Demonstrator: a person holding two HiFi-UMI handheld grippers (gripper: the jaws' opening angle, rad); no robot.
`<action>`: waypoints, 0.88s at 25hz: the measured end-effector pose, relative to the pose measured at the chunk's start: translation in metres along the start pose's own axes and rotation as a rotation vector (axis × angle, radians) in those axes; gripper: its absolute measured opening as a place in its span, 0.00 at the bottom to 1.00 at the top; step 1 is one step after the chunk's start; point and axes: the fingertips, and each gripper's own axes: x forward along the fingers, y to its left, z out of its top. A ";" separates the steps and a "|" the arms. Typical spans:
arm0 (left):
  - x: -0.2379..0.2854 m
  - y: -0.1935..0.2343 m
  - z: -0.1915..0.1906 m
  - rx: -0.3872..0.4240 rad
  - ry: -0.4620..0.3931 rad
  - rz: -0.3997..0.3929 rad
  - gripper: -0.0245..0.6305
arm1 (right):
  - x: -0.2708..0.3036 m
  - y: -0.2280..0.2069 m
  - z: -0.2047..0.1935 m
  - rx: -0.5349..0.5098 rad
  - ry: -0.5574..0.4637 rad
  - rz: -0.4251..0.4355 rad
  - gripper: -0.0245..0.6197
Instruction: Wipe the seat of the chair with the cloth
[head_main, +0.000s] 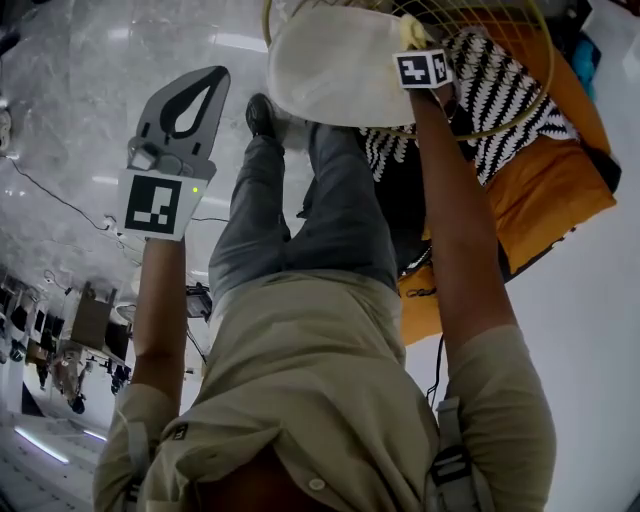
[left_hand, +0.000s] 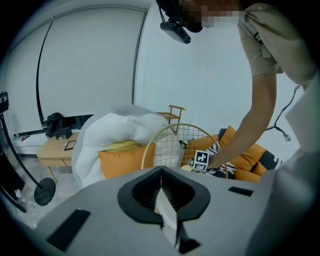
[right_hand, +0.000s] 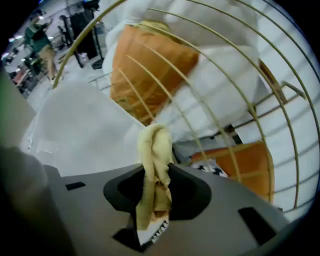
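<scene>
- Between the fingers (right_hand: 190, 192) of the right gripper (right_hand: 155, 175) sits the one cloth (right_hand: 154, 145): soft pale-yellow fabric, bunched into a narrow roll. The fingers are clamped on it.
- Its long axis runs along the fingers. A rounded folded end pokes out past the fingertips, and a small white tag with dark print hangs at the near end.
- Just left of and beyond those fingertips lies the seat (right_hand: 80, 130) of the single chair. It is pale, smooth and rounded. No view shows whether the cloth touches it.
- Ahead of the fingertips rises the chair's back (right_hand: 210, 65), a round gold hoop filled with thin parallel wires.
- Past the wires, one orange cushion (right_hand: 150, 70) leans on a puffy white padded bundle (right_hand: 225, 75).
- Right of the fingers, in the head view, one black-and-white zigzag pillow (head_main: 500, 85) lies on an orange sofa (head_main: 540, 190).
- Well off to the left, the left gripper (left_hand: 161, 172) is held over the glossy grey marbled floor (head_main: 80, 100). Its ribbed dark fingers (left_hand: 140, 195) are pressed together with nothing between them.
- Far ahead and left of those fingers stands one light wooden surface (left_hand: 52, 152).
</scene>
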 end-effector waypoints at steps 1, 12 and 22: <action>0.000 0.000 -0.002 -0.001 0.004 -0.001 0.06 | -0.001 -0.024 -0.017 0.047 0.027 -0.039 0.23; -0.001 0.005 -0.003 0.000 0.001 0.007 0.06 | -0.008 -0.034 -0.046 0.135 0.046 -0.030 0.23; 0.001 0.008 -0.014 -0.031 0.016 0.009 0.06 | -0.063 0.237 0.110 -0.043 -0.210 0.385 0.23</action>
